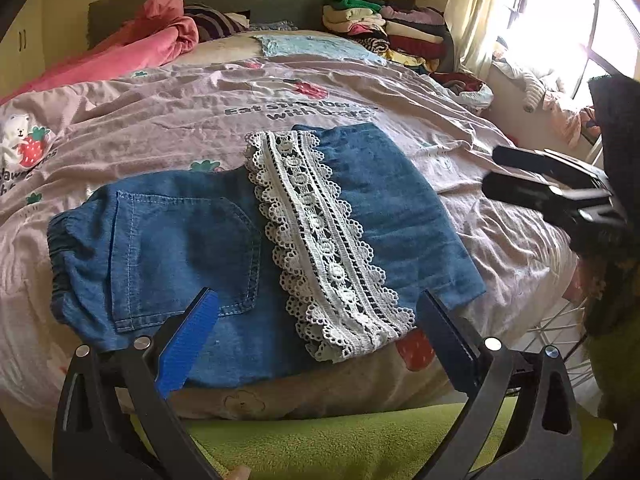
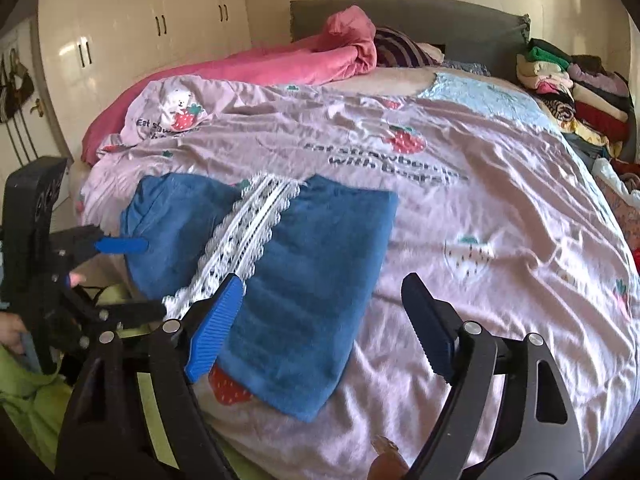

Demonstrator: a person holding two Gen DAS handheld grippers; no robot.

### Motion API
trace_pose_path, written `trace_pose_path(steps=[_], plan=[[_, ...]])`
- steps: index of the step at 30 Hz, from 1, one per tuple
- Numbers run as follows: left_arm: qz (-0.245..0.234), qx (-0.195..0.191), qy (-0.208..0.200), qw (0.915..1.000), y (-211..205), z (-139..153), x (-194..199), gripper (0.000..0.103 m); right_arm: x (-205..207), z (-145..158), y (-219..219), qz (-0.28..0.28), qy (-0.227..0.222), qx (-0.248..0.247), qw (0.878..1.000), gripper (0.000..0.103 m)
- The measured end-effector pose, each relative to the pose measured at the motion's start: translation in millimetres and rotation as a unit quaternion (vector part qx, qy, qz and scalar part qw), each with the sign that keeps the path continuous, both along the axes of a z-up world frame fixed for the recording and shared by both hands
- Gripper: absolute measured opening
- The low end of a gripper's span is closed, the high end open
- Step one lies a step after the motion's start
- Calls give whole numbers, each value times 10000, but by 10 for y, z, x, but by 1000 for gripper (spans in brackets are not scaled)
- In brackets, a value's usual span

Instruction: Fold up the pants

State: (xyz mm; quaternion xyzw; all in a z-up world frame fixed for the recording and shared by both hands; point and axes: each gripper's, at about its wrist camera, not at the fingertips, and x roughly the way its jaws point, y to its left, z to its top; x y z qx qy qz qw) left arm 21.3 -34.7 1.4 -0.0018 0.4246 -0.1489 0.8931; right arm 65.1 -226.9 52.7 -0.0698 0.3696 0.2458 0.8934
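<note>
On the bed: folded denim pants between two hand-held grippers.

Denim pants (image 1: pixel 224 248) lie folded on the pink bedspread (image 1: pixel 500 216) near the bed's near edge, back pocket upward, a white lace trim (image 1: pixel 320 240) running across them. Printed on the bedspread is "Eat strawberries with bears!", partly creased, beside strawberry and bear motifs. Left gripper (image 1: pixel 320 312) hangs just above the pants with its jaws wide apart, nothing clamped. Right gripper (image 2: pixel 324 320) hangs over the pants' near edge, jaws apart and empty. A stack of folded clothes (image 1: pixel 384 28) sits by the headboard, a pink blanket (image 1: pixel 132 44) opposite.
</note>
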Motion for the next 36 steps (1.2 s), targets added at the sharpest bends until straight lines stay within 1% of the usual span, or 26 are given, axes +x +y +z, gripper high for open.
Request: trace_pose_path(steps=[2,5,7,8,9,10,11,12,15,18,21,24,27,28,31,32,34,35,36], plan=[[-47,-60,-29,10000,4,4,-10,98,58,17,38,44,-8,-7,10000,75],[-128,-254,-133,9995,22,29,-39,98,155,31,139,135,-12,-41,9999,75],[-186,-288,-168,9993,9,52,-59,97,241,31,224,232,13,-80,9997,75],[-228,-299,-184,9991,-6,60,-70,95,286,30,267,276,25,-100,9996,70],[-269,-312,-194,9990,-26,62,-80,84,357,23,332,351,41,-131,9993,60],[-340,-340,-194,9987,-53,58,-84,76,411,12,388,409,86,-152,9990,54],[-390,-343,-177,9985,-78,43,-80,67,478,-8,451,512,158,-149,9985,44],[-472,-334,-115,9983,-115,4,-68,67,529,-28,504,593,216,-143,9979,36],[-600,-283,63,9978,-188,-106,-46,67,718,-137,734,841,475,-134,9952,28],[-566,-259,408,9972,-185,-300,32,67,915,-292,950,987,723,-196,9923,27],[-458,-435,680,9957,-107,-437,97,67,1085,-450,1121,1000,961,-287,9899,26],[-452,-547,708,9950,-67,-474,110,67,1227,-622,1244,922,1140,-512,9879,25],[-470,-558,691,9949,-57,-497,105,67,1301,-727,1277,882,1229,-554,9869,23],[-467,-585,691,9948,-47,-502,103,68,1297,-730,1270,888,1224,-557,9869,23],[-425,-603,646,9952,-15,-465,71,73,1288,-700,1269,899,1220,-557,9869,23],[-390,-589,600,9957,-7,-433,57,77,1267,-642,1245,884,1192,-490,9877,23],[-315,-618,531,9962,49,-358,30,80,1248,-514,1220,895,1124,-330,9891,26],[-250,-615,457,9967,93,-304,8,84,1224,-441,1199,904,1073,-231,9898,27],[-197,-580,398,9973,126,-262,-3,88,1200,-380,1191,901,1027,-176,9905,33]])
